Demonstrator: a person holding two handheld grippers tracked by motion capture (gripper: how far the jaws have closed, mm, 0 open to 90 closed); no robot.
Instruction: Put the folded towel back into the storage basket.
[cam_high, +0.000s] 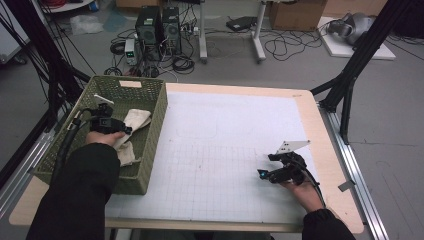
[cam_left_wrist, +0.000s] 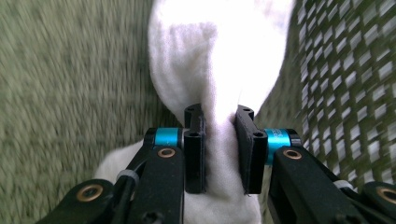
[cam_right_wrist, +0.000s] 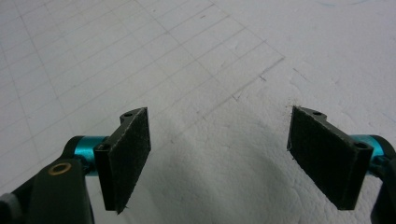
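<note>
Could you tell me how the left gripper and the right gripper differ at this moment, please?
The left gripper has its jaws close together with the white cloth between them; the right gripper stands wide open with nothing between its jaws. The left gripper is inside the green basket; the right gripper is above the white gridded mat. Both have black pads and blue fittings.

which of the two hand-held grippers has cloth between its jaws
The left hand-held gripper, inside the green basket, pinches the white cloth. The right hand-held gripper stands open over the table.

cloth (cam_left_wrist: 219, 60): white, soft, fuzzy | basket (cam_high: 150, 145): green woven plastic, matt | table mat (cam_high: 225, 165): white, rough foam | pads (cam_right_wrist: 128, 154): black, rough
</note>
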